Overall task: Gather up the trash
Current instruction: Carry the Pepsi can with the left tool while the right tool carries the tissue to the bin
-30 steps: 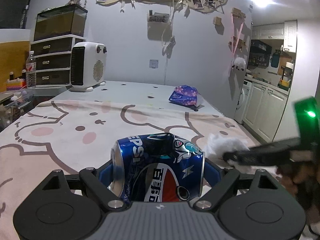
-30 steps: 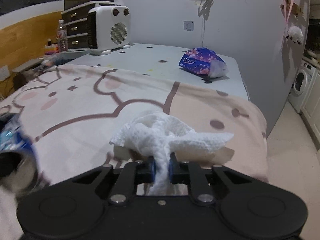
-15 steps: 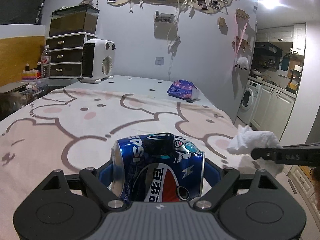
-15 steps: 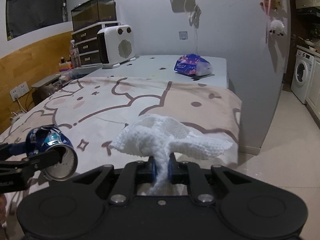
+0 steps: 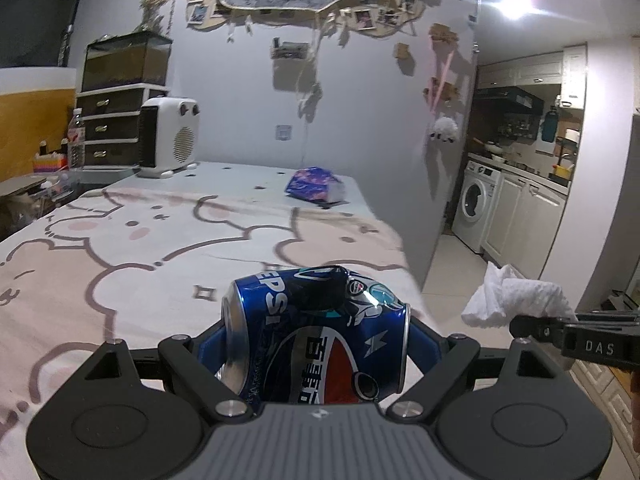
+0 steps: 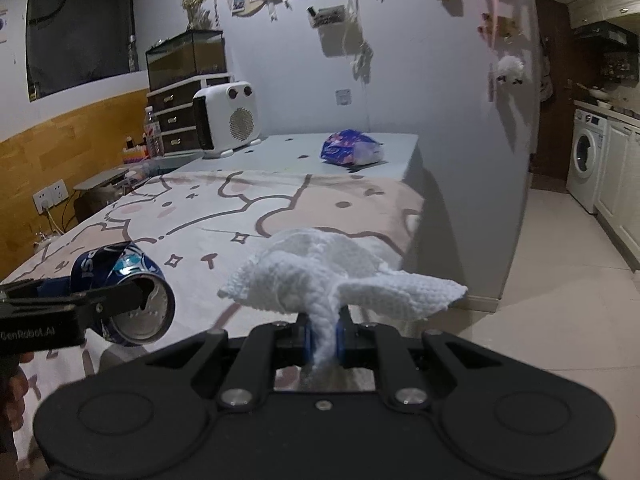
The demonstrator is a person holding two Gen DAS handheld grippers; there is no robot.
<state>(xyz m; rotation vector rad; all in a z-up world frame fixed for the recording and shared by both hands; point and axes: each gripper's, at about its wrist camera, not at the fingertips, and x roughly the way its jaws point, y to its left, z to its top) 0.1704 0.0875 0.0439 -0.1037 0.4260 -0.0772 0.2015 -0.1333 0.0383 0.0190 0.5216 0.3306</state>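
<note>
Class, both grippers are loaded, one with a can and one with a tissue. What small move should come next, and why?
Probably carry both on toward a bin before releasing. The left gripper grips the dented can, the right gripper pinches the tissue, both are lifted off the bed, and no bin is in view yet.

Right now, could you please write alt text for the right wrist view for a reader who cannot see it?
The right hand-held gripper pinches a crumpled white paper towel above the edge of a cartoon-print bedspread. At left, the left hand-held gripper holds a dented blue Pepsi can.
</note>
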